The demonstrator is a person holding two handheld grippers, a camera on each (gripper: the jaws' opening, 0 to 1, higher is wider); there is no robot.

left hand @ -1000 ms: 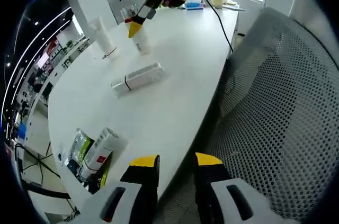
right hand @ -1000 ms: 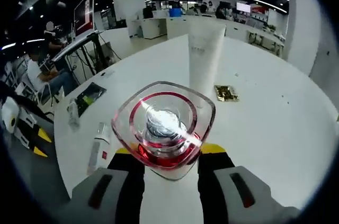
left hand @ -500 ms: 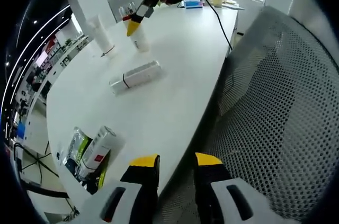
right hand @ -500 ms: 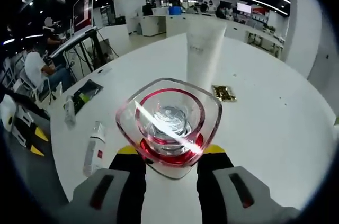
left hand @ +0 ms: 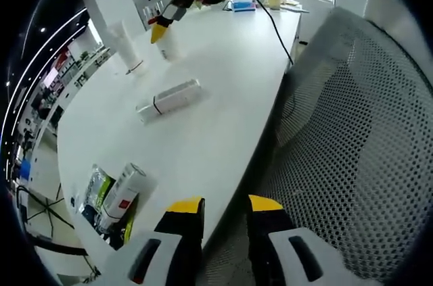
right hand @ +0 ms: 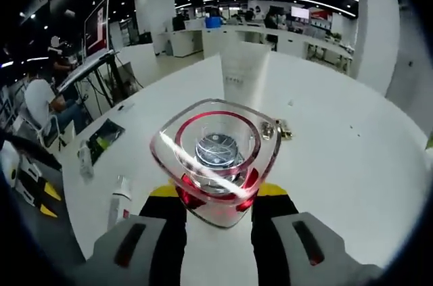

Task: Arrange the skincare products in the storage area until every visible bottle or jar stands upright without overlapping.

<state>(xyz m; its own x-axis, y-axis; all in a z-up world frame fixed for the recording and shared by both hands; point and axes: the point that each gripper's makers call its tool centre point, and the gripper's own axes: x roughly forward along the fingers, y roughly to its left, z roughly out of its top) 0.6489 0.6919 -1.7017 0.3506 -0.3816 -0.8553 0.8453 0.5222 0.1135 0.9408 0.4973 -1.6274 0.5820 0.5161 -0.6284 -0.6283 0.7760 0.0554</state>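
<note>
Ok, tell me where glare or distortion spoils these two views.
Right gripper view: a white streak of glare crosses the clear cap held between the jaws, and the tube behind it is washed pale. Left gripper view: fisheye bends the table edge and stretches the mesh chair; the window behind is blown out.

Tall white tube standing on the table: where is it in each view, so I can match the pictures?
Left gripper view: the tall white tube stands upper left, just left of the right gripper.
Right gripper view: the tube stands top centre, right behind the clear jar gripped by the right gripper.
Shared landmark: the white table, whose surface shows in both.
</note>
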